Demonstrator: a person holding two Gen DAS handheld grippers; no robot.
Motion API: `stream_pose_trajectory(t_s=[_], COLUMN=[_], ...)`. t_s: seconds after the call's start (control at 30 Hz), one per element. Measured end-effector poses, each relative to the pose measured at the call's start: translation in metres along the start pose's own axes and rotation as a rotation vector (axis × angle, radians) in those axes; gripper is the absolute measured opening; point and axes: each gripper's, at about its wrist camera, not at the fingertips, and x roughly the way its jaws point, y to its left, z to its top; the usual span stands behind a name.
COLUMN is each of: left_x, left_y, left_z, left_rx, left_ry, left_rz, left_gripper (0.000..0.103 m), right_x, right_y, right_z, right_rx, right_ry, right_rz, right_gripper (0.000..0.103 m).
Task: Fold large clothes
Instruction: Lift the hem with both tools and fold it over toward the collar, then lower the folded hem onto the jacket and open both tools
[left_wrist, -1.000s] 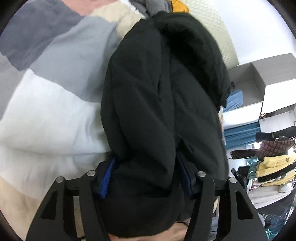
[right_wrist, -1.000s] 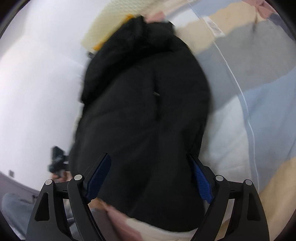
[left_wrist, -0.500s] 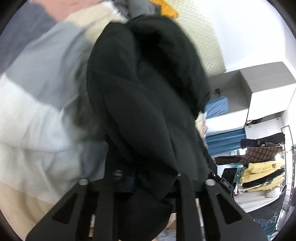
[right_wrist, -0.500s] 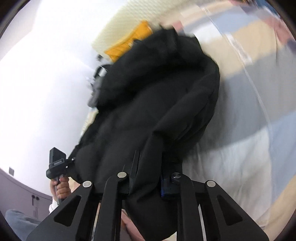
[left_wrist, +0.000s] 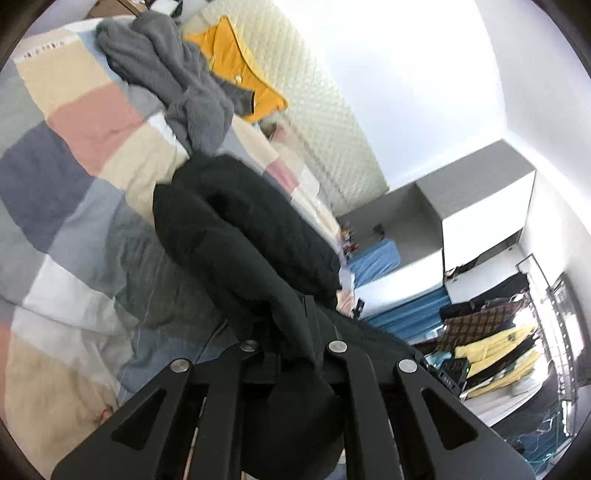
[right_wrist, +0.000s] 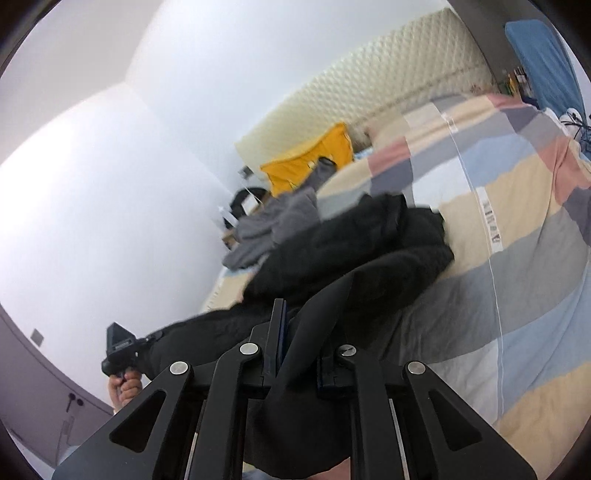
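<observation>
— Both jaws, spread wide around the cloth a second ago, have since pressed together and risen: the left hand-held gripper (left_wrist: 295, 332) pinches a fold of the black coat (left_wrist: 236, 236), and the right hand-held gripper (right_wrist: 299, 328) pinches another.

— How far along is the folding?

— Early, by the look of it (the coat hangs bunched between the grips, its far end trailing on the patchwork bed (left_wrist: 74, 122)); flattening and folding remain.

— Room to move?

— A grey garment (left_wrist: 173, 74) and a yellow one (left_wrist: 236, 66) crowd the headboard (left_wrist: 325, 122) end; the near quilt lies open.
</observation>
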Motion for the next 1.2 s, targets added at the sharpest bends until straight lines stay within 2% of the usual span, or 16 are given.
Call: stream_pose_trajectory(t_s=[0.13, 0.23, 0.4, 0.6, 0.7, 0.87, 1.0, 1.13, 1.2], left_x=[-0.032, -0.049, -0.058, -0.075, -0.073, -0.048, -0.018, 0.022, 0.042], left_y=[-0.011, -0.024, -0.047, -0.062, -0.066, -0.064, -0.058, -0.052, -0.048], left_z=[0.003, 0.007, 0.008, 0.009, 0.018, 0.043, 0.074, 0.109, 0.125], left_rx=[0.013, 0.039, 0.078, 0.124, 0.124, 0.117, 0.099, 0.076, 0.062], left_ry=[-0.017, -0.016, 0.016, 0.033, 0.040, 0.050, 0.051, 0.043, 0.045], left_rz=[-0.004, -0.013, 0.027, 0.013, 0.039, 0.103, 0.137, 0.229, 0.272], left_gripper=[0.007, 0.007, 0.008, 0.009, 0.010, 0.010, 0.010, 0.010, 0.010], right_x=[-0.030, -0.038, -0.058, -0.078, -0.061, -0.026, 0.016, 0.068, 0.087], right_y=[0.022, 0.030, 0.049, 0.058, 0.047, 0.020, -0.012, -0.055, -0.068], right_z=[0.003, 0.014, 0.023, 0.027, 0.037, 0.067, 0.100, 0.128, 0.135], right_rx=[0.011, 0.038, 0.032, 0.021, 0.049, 0.112, 0.211, 0.331, 0.346], right_ry=[-0.051, -0.074, -0.090, -0.139, -0.136, -0.130, -0.119, -0.089, -0.078], right_rz=[0.057, 0.062, 0.069, 0.067, 0.056, 0.021, -0.056, -0.150, -0.188], right_gripper=[0.010, 0.009, 0.009, 0.010, 0.010, 0.010, 0.010, 0.010, 0.010])
